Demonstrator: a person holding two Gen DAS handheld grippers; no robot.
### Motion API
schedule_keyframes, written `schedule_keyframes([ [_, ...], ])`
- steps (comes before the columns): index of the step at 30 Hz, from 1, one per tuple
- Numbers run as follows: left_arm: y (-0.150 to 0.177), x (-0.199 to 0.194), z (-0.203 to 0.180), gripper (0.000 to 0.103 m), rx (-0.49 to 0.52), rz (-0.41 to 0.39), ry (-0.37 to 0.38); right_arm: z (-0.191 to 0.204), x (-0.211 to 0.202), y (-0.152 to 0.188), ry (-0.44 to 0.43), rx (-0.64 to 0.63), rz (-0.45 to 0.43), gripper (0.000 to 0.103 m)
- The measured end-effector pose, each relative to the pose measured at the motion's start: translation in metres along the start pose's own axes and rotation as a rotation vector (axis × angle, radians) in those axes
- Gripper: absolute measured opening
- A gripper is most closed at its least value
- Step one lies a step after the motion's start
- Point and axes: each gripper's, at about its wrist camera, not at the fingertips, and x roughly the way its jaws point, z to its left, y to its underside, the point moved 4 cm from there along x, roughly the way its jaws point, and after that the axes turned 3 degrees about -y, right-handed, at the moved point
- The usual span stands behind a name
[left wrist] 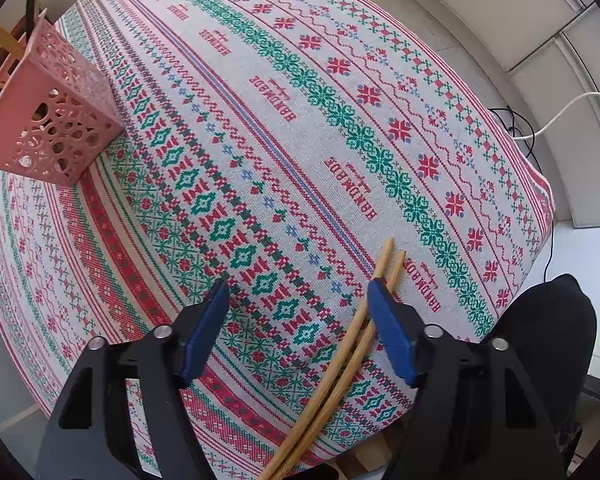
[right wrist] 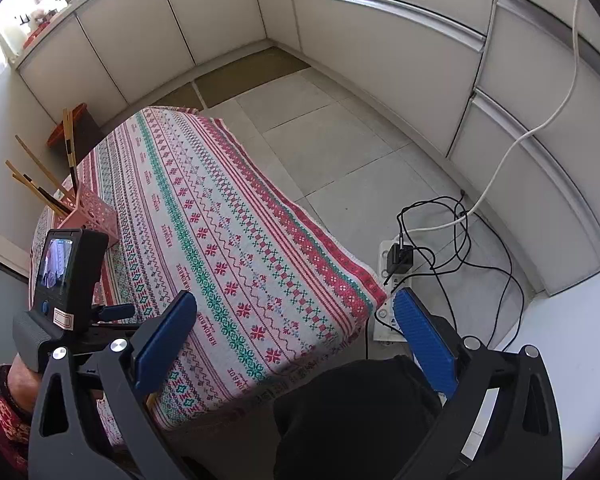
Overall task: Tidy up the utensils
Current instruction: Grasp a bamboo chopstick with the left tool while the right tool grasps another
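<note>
Kitchen corner: white cabinets (right wrist: pixel 380 40), tiled floor (right wrist: pixel 340 140), low table under a cross-stitch-pattern tablecloth (left wrist: pixel 300 120) in red, green and blue.

Left gripper (left wrist: pixel 296 312): jaws wide apart, nothing clamped. Pair of bamboo chopsticks (left wrist: pixel 340 360) lies flat on the cloth at the near edge, sticks side by side and touching along most of their length, tips pointing away from the camera. They run under the gripper's right-hand blue pad (left wrist: pixel 392 340), crossing it at an angle. The tips stick out just past the pad's front end, and the rear ends run out of the bottom of the left wrist view. Left-hand pad sits well apart from the sticks. Can't tell whether the right-hand pad touches them or hovers just above.

Pink perforated utensil basket (left wrist: pixel 60 120) stands at the far-left side of the table, well apart from the loose pair. Several chopsticks (right wrist: pixel 40 176) already stand in it, leaning, mixed light and dark.

Right gripper (right wrist: pixel 296 340): jaws wide apart, holding nothing, up off the table over its near right corner. Left unit's camera body shows at the left in that view.

Power strip (right wrist: pixel 388 300) with black and white cables on the floor right of the table.
</note>
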Motion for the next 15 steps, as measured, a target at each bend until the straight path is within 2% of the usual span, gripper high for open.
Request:
schedule_keyframes([
  [10,-0.003,0.0,-0.033,0.063,0.058,-0.019,-0.014,0.0,0.005,0.004,0.028,0.002,0.019,0.096],
  [15,-0.001,0.007,-0.036,0.063,0.063,0.0,-0.028,0.002,0.006,0.004,0.029,-0.002,0.018,0.096],
])
